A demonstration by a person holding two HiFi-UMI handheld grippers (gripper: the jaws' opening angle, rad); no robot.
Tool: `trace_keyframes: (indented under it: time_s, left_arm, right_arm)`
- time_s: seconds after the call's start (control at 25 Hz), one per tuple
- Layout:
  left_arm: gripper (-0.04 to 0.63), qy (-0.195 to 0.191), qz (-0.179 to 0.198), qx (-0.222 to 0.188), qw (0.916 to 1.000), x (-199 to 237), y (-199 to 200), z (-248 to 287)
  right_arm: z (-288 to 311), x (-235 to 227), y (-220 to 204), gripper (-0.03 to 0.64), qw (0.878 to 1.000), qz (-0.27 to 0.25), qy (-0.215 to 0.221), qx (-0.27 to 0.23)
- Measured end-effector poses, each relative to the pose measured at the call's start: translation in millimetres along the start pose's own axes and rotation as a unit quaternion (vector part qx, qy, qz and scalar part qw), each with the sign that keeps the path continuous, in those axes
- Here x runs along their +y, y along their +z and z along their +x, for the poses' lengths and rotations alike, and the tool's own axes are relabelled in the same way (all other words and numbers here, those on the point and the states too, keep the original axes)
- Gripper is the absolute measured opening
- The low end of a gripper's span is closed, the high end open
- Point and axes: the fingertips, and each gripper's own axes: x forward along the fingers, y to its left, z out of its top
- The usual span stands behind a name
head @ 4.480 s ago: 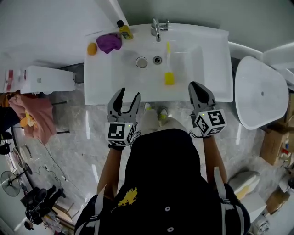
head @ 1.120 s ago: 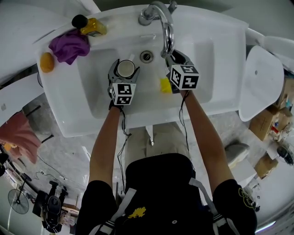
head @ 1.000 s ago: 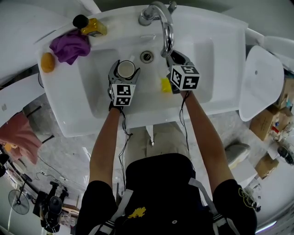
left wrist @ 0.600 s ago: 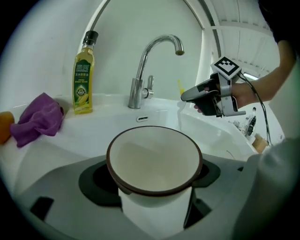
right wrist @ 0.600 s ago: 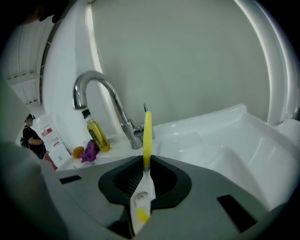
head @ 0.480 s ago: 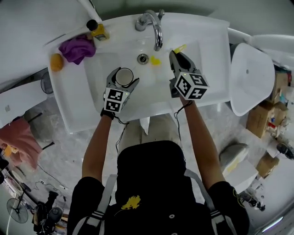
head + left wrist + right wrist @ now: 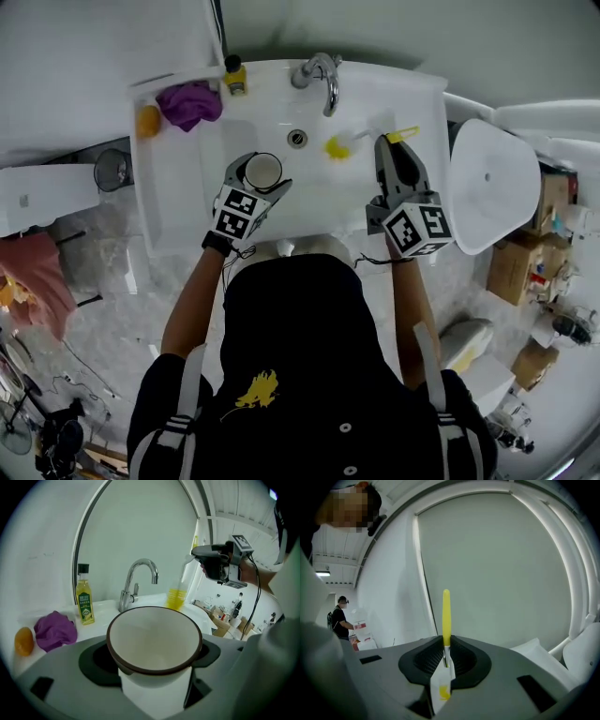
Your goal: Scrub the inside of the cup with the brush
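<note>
My left gripper (image 7: 258, 175) is shut on a white cup (image 7: 262, 171) with a dark brown rim, held upright over the white sink (image 7: 187, 216). In the left gripper view the cup (image 7: 153, 641) fills the jaws and its inside looks bare. My right gripper (image 7: 397, 155) is shut on the brush (image 7: 361, 141) by its handle. The yellow bristle head (image 7: 337, 147) points left toward the tap, and the yellow handle tip (image 7: 405, 135) sticks out past the jaws. In the right gripper view the handle (image 7: 446, 618) rises between the pads. The brush is apart from the cup.
A chrome tap (image 7: 323, 75) stands at the back of the sink, with the drain (image 7: 297, 138) below it. A purple cloth (image 7: 190, 101), an orange thing (image 7: 147, 120) and a yellow bottle (image 7: 233, 77) sit at the back left. A white toilet (image 7: 492, 183) is at the right.
Both grippers started empty in front of the sink; now the left holds the cup and the right the brush. Over the last second the right gripper has lifted the brush out of the basin, rightward.
</note>
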Motion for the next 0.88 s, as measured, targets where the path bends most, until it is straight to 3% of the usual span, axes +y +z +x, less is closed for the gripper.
trace_keyframes:
  time_s: [0.28,0.4,0.72,0.88]
  left_arm:
    - [0.423,-0.004,-0.011,-0.004,0.9999,3.3,32.5,-15.8]
    - [0.423,-0.002,0.003,0.002,1.0,6.8,38.7,-9.2]
    - [0.423,-0.03,0.055,0.038,0.9973,-11.1,42.5,-3.3]
    - [0.423,-0.031,0.058,0.043,0.9969,-14.9,37.5,1.2]
  right_arm:
    - [-17.4,54.6,70.2,0.071,0.996,-0.022,0.068,-0.06]
    - [-17.1,74.9,90.2,0.071,0.992,-0.034,0.093,-0.08]
    - [-13.5,135.9,101.7,0.069,0.98,-0.023,0.176,-0.086]
    - [-9.4,156.4,93.6,0.069,0.976,-0.031,0.207,-0.069]
